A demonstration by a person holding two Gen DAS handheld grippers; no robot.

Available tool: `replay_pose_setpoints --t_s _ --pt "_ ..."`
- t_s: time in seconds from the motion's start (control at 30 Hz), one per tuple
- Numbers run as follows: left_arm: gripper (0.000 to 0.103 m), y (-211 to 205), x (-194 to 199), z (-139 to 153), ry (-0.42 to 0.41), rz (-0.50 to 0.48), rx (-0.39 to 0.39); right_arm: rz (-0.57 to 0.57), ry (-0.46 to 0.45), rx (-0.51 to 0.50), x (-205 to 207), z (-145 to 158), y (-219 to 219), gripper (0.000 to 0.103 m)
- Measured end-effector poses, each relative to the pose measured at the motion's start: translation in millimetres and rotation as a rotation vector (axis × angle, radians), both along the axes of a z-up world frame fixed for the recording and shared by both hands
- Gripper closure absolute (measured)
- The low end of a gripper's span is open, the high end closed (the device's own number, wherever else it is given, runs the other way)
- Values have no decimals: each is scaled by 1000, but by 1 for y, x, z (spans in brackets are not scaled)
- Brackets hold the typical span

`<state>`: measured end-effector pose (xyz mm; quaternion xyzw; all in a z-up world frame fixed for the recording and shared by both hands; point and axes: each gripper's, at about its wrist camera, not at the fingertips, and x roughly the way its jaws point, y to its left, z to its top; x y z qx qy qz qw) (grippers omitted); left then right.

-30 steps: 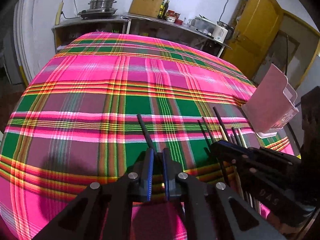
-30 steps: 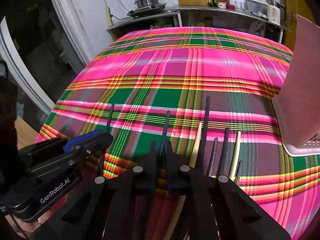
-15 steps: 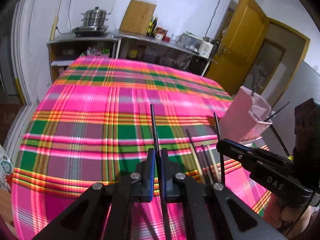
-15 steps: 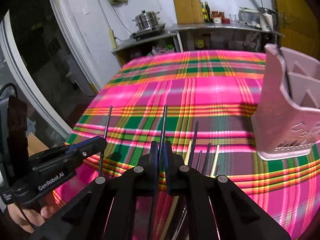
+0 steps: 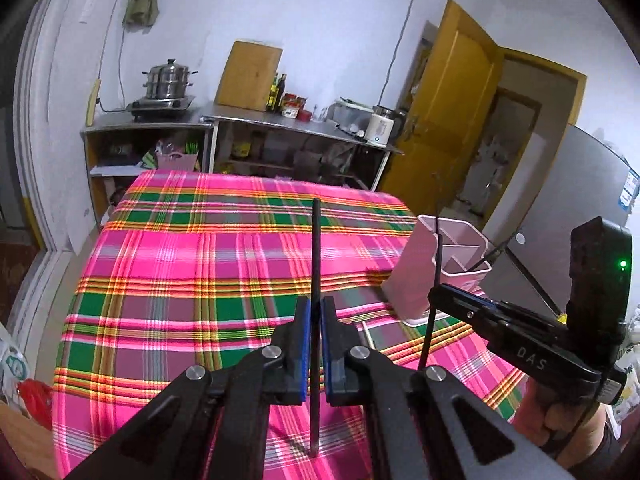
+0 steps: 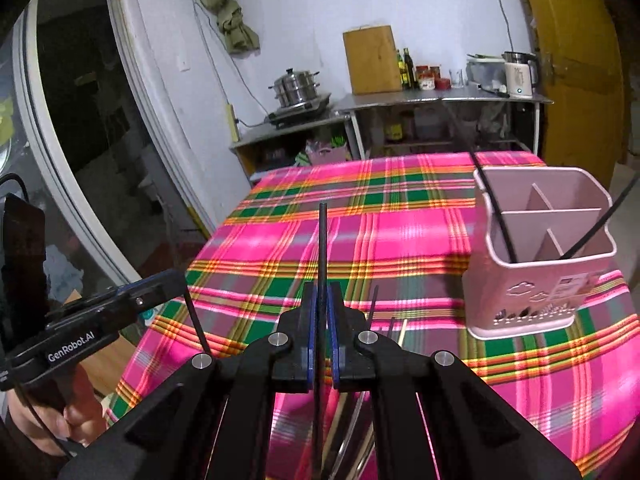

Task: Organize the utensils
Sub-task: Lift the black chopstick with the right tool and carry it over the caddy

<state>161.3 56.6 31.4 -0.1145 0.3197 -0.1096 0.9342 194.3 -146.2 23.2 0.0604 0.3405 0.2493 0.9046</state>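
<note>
Now, at the fingers: the left gripper (image 5: pixel 315 344) has its 2 blue-padded fingers (image 5: pixel 305 344) pinching 1 thin black chopstick (image 5: pixel 316 248), which stands nearly vertical through the centre of the left wrist view, its lower end hanging clear above the pink, green and yellow plaid tablecloth (image 5: pixel 192 264). The right gripper (image 6: pixel 321 332) likewise has its fingers (image 6: pixel 309 332) pressed onto a second thin black chopstick (image 6: pixel 322 240), upright at frame centre.

Change noted: a second ago both grippers sat low over the loose sticks on the cloth, fingers slightly apart around 1 stick each. Both pairs have since closed fully, and both sticks have come up off the table with the cloth dropping away below. In my judgement the pick-up is complete for both hands and carriage to the holder is the step in hand.

Destination: the pale pink plastic utensil holder with inner dividers (image 6: pixel 540 280) stands at the right of the right wrist view, already holding 2 black sticks leaning in its near-left compartment. The remaining loose chopsticks (image 6: pixel 374 308), dark and pale, lie on the cloth just below the right gripper.

Clearance: the cloth between grippers and holder is bare. The holder stands near the table's right edge, so a knock there risks tipping it off. The leaning sticks project above the rim and may foul an incoming tip; the rear compartments look open.
</note>
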Motion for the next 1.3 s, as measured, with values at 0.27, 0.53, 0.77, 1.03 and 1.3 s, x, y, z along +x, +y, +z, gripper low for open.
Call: replay_pose_setpoints --t_s 0.27,0.53,0.77,1.03,1.3 --pt "99 -13 -6 18 -22 -29 2 -20 -38 19 -9 16 -17 98" --pt "99 -28 -8 34 -48 -67 -1 -50 -81 28 -13 35 -37 98" --pt "99 -45 -5 48 -63 -118 -17 -73 -107 34 -16 46 -53 98" --pt "99 -67 12 57 -54 -176 -42 -108 -123 20 -20 54 -74 98" --pt "99 -102 37 83 -73 -239 -57 -166 -160 5 -16 77 -103 98"
